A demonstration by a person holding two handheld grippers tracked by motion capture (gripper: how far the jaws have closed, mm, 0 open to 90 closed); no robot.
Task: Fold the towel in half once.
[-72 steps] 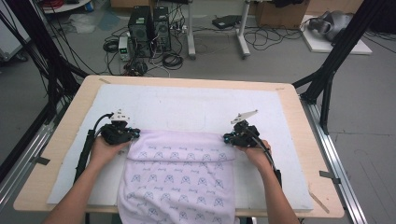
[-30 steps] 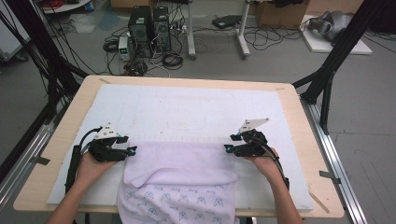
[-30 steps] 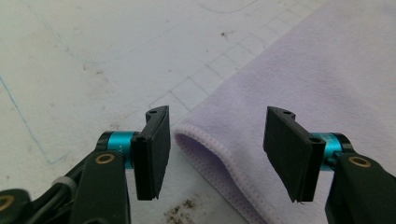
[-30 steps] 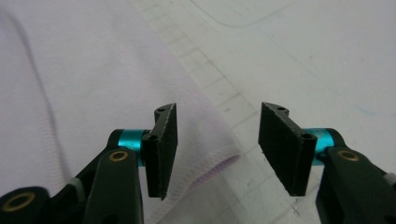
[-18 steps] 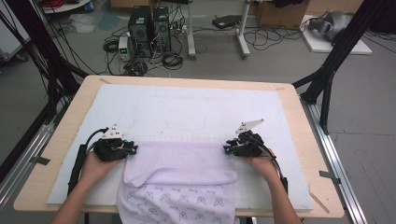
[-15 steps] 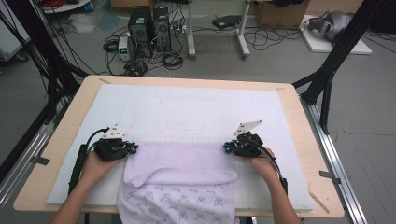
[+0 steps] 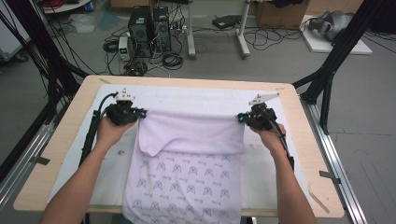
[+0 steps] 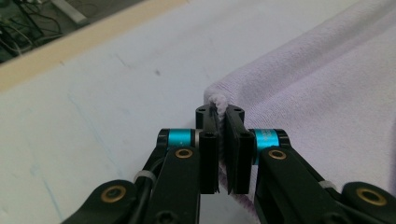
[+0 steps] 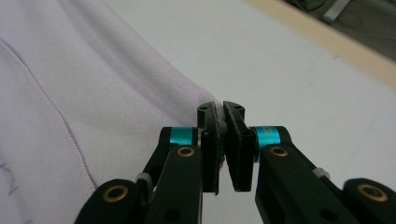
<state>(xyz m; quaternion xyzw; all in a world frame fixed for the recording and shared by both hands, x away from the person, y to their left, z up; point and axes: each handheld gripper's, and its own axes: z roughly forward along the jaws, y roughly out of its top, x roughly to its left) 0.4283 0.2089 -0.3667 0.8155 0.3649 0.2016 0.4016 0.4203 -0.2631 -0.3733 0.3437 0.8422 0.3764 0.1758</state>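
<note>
Towel pinched at both corners!
Left gripper [image 7: 138, 113] and right gripper [image 7: 241, 118] each clamp a folded corner of the lilac towel [image 7: 189, 161], stretched between them on the table [image 7: 70, 135].

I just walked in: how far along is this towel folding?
Early on. Each gripper, left and right, is shut on a corner of the lilac towel, holding a folded band stretched between them. Most of the towel is flat and hangs off the table, so the folding remains.
</note>
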